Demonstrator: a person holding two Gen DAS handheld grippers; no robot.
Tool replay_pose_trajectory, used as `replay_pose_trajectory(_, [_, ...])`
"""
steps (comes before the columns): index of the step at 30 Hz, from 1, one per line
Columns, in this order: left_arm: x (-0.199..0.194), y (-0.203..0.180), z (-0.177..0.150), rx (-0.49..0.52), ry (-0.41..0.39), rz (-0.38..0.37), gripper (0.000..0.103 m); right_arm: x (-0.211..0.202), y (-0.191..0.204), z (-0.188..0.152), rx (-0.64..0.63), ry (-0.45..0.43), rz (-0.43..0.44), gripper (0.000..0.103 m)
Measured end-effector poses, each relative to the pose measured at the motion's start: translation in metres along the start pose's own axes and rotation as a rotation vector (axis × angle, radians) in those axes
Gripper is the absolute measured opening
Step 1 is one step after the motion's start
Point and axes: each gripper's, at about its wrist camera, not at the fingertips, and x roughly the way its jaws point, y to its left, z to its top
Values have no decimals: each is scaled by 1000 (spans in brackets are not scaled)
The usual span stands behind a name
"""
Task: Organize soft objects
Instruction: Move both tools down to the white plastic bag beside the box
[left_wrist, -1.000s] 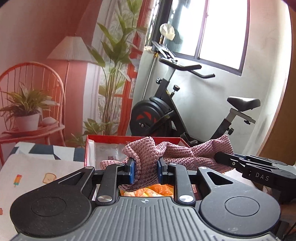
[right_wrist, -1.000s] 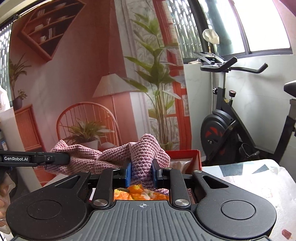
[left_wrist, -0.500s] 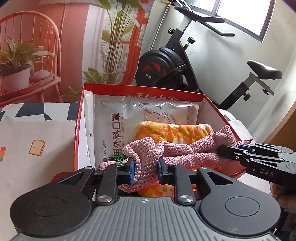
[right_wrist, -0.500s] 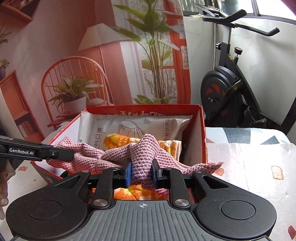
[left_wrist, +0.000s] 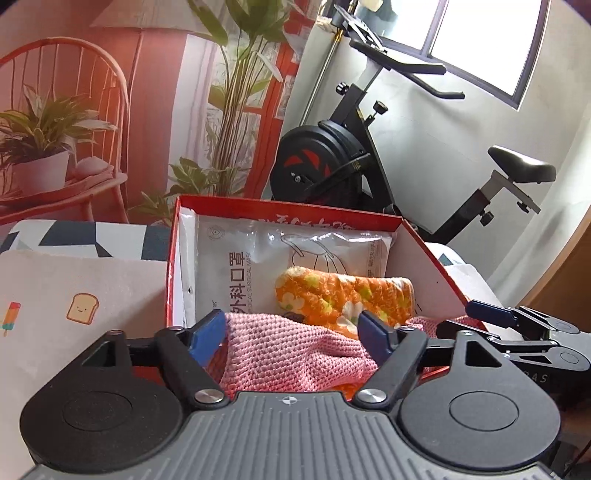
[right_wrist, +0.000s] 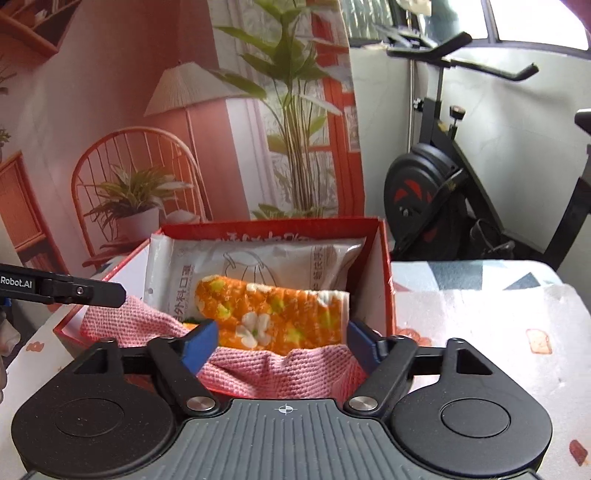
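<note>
A pink knitted cloth (left_wrist: 295, 358) lies over the near end of an open red box (left_wrist: 424, 251), also in the right wrist view (right_wrist: 258, 373). My left gripper (left_wrist: 293, 334) is open, its blue pads either side of the cloth without gripping it. My right gripper (right_wrist: 282, 343) is open too, just above the cloth at the box's (right_wrist: 384, 266) near edge. In the box lie an orange floral cloth (left_wrist: 343, 295) (right_wrist: 273, 314) and a white mask packet (left_wrist: 258, 254) (right_wrist: 258, 262). The right gripper's fingers (left_wrist: 517, 321) show at the box's right side.
The box stands on a table with a patterned cover (left_wrist: 74, 295) (right_wrist: 480, 314). An exercise bike (left_wrist: 351, 158) stands behind the table, by a wall mural with a chair and plants (right_wrist: 147, 177). The left gripper's finger (right_wrist: 74, 290) reaches in from the left.
Both grippers lowered the pink cloth into the box and opened, letting it go. It now rests on the orange cloth at the near end.
</note>
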Motion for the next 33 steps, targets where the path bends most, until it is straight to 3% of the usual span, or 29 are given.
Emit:
replay_pose_trajectory(2, [-12, -2, 1, 11, -45, 15, 89, -11, 1, -1, -12, -33, -17, 81])
replay_pose_trajectory(6, [-30, -7, 1, 29, -96, 26, 93, -31, 6, -8, -41, -85, -56, 99])
replay_pose_trajectory(14, [-64, -19, -30, 96, -175, 62, 94, -55, 25, -42, -54, -132, -68, 102])
replay_pose_trajectory(19, [-69, -19, -64, 97, -157, 69, 93, -59, 34, -75, -12, -134, -56, 102])
replay_pose_trajectory(25, [-54, -10, -101, 68, -56, 39, 81, -52, 41, -111, 46, -106, -16, 102])
replay_pose_trajectory(28, [-43, -4, -115, 53, -9, 29, 75, -45, 42, -124, 79, -71, 4, 94])
replay_pose_trajectory(31, [-33, 3, -126, 30, 25, 5, 59, -37, 46, -134, 69, -31, 29, 77])
replay_pose_trajectory(33, [-26, 6, -132, 16, 47, -16, 44, -31, 50, -140, 61, 3, 51, 55])
